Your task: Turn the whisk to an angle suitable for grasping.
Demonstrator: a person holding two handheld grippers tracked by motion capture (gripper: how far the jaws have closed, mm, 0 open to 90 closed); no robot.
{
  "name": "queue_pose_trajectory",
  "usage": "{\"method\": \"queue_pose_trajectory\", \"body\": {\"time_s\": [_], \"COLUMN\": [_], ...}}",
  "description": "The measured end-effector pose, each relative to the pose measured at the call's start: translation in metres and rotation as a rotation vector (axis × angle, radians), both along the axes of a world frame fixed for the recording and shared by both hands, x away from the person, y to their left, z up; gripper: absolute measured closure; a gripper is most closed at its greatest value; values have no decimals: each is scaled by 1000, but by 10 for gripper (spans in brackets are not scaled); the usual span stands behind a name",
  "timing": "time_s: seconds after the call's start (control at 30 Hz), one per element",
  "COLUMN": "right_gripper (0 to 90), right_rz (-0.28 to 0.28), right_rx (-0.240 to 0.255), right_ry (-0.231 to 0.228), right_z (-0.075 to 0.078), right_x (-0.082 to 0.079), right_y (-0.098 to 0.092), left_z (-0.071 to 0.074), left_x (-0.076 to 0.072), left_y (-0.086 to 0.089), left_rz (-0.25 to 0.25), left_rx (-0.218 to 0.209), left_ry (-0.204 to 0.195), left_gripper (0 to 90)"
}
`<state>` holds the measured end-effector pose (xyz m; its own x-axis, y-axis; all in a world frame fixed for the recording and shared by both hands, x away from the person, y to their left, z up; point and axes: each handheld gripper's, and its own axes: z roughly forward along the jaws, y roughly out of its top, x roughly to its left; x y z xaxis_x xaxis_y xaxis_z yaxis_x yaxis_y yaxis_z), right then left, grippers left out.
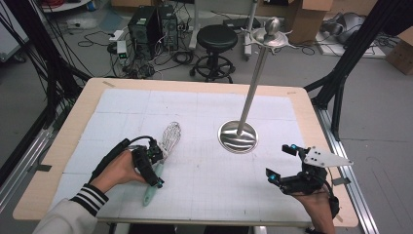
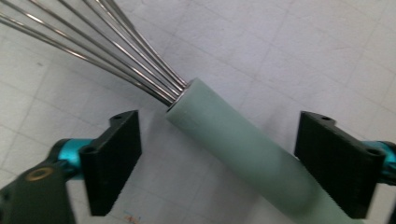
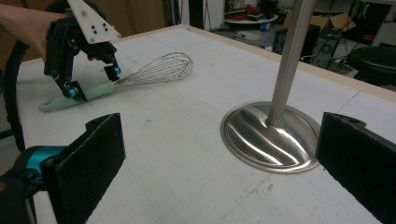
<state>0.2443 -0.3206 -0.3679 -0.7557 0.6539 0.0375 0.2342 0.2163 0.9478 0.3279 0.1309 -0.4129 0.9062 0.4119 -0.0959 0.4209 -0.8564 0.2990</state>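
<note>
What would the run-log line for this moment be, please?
left gripper: open, jaws astride whisk handle, not gripping | right gripper: open, nothing held | whisk: flat on table | stand: upright

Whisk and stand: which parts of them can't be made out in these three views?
- Whisk: in the high view the left gripper covers the middle of its green handle.
- Whisk handle: in the left gripper view the far end is cut off by the bottom edge; the wire loops run off the top.
- Metal stand: in the right gripper view the pole's top is cut off; hooks show small in the high view.
</note>
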Motion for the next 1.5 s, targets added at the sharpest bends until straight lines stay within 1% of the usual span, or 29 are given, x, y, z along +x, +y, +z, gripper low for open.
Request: {"method": "queue_pose_trajectory", "body": {"time_s": [0.13, 0.17, 0.37, 0.43, 0.47, 0.53, 0.67, 0.7, 0.83, 0.9, 0.93, 1.0, 1.3, 1.37, 1.43, 1.5], "right_gripper": [5, 5, 5, 5, 5, 5, 5, 5, 5, 5, 5, 5, 5, 5, 5, 5], "right_rz": [1, 1, 3, 3, 3, 2, 1, 0, 3, 4, 3, 4, 6, 5, 6, 5], "right_rx": [1, 1, -2, 0, -1, -1, 1, -1, -1, 0, -2, 0, -1, -1, 1, 0], "right_ry": [0, 1, 1, 2, 1, -2, 4, -2, 0, 3, -4, 3, 2, -2, 1, -1], "right_z": [0, 0, -1, -1, -1, -1, -1, -1, -1, -1, -1, -1, -1, -1, 0, 0], "right_x": [0, 0, 1, 1, 1, 1, 1, 1, 1, 1, 1, 1, 1, 1, 1, 1], "right_y": [0, 0, 0, 0, 0, 0, 0, 0, 0, 0, 0, 0, 0, 0, 0, 0], "left_z": [0, 1, 2, 3, 3, 4, 4, 5, 5, 6, 6, 6, 6, 7, 7, 8], "left_x": [0, 0, 2, 2, 2, 1, 1, 1, -1, -1, -2, -2, -5, -6, -8, -9], "left_y": [-3, -4, -7, -8, -8, -9, -10, -10, -11, -11, -11, -11, -11, -12, -12, -13], "left_rz": [7, 6, 40, 43, 43, 34, 31, 31, 34, 24, 22, 12, 6, 0, -5, -22], "left_rx": [1, 6, 22, 23, 23, 19, 19, 21, 25, 28, 29, 31, 43, 50, 51, 61], "left_ry": [9, 3, 2, -3, -8, -11, -11, -12, -11, -12, -12, -13, -14, -25, -26, -47], "left_gripper": [307, 332, 398, 427, 456, 497, 518, 523, 551, 569, 580, 595, 636, 644, 659, 684]}}
